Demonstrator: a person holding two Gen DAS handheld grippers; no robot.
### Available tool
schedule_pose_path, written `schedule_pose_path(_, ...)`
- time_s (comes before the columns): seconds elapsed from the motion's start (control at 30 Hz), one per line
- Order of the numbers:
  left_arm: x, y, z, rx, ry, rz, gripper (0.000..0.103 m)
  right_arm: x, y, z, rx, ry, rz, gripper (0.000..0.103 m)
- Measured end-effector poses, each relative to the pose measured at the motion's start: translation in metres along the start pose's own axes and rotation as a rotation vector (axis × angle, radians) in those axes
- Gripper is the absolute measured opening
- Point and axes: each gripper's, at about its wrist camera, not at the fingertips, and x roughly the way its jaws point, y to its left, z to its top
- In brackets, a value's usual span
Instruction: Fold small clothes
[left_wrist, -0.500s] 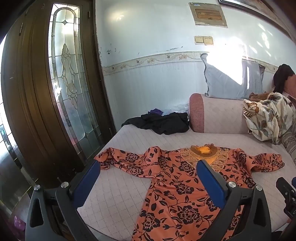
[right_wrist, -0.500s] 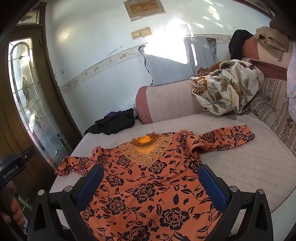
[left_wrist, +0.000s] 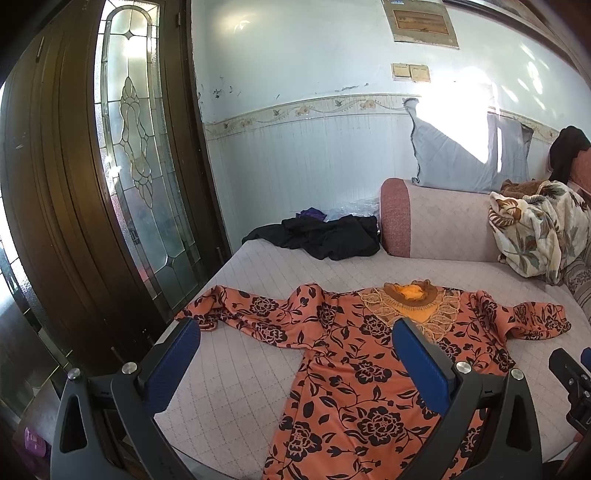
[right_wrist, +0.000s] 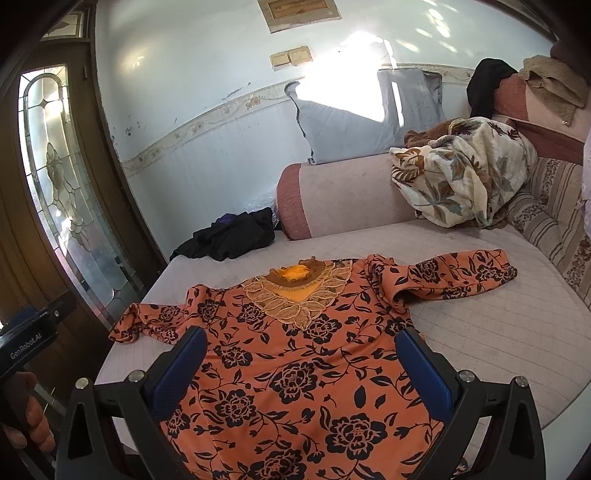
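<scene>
An orange top with black flowers (left_wrist: 354, 369) lies spread flat on the pale quilted sofa seat (left_wrist: 240, 369), both sleeves out to the sides, its embroidered collar toward the backrest. It also shows in the right wrist view (right_wrist: 295, 369). My left gripper (left_wrist: 295, 339) is open and empty, held above the near edge of the seat by the top's left side. My right gripper (right_wrist: 299, 350) is open and empty, held above the lower body of the top.
A black garment pile (left_wrist: 325, 236) lies at the back left of the seat. A floral blanket (right_wrist: 465, 170) is heaped on the backrest at right, with a grey pillow (right_wrist: 354, 110) behind. A wooden door with a glass panel (left_wrist: 140, 166) stands left.
Both grippers have shifted only slightly; the top lies as before and both stay open.
</scene>
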Motion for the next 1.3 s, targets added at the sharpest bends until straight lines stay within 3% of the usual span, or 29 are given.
schedule_pose_path(0.43,0.025,-0.012,0.000,0.023,0.023,-0.005,0.103,0.021,0.013,0.014,-0.058,0.009,-0.006,0.103)
schedule_pose_path(0.77,0.066,-0.036,0.005,0.049,0.051,-0.001,0.103,0.068,0.002,0.027,-0.013,0.042,0.017,0.103)
schedule_pose_path(0.93,0.092,-0.051,0.001,0.060,0.080,0.002,0.103,0.100,-0.023,0.030,0.054,0.064,0.015,0.103)
schedule_pose_path(1.03,0.123,-0.067,-0.010,0.066,0.135,-0.024,0.103,0.124,-0.055,0.031,0.126,0.089,0.016,0.103)
schedule_pose_path(1.13,0.166,-0.086,-0.031,0.067,0.233,-0.072,0.103,0.151,-0.116,0.026,0.279,0.106,0.053,0.103)
schedule_pose_path(1.23,0.224,-0.108,-0.066,0.068,0.388,-0.114,0.103,0.176,-0.208,0.008,0.546,0.134,0.075,0.103)
schedule_pose_path(1.3,0.249,-0.117,-0.089,0.064,0.465,-0.121,0.103,0.185,-0.273,-0.008,0.766,0.160,0.035,0.101)
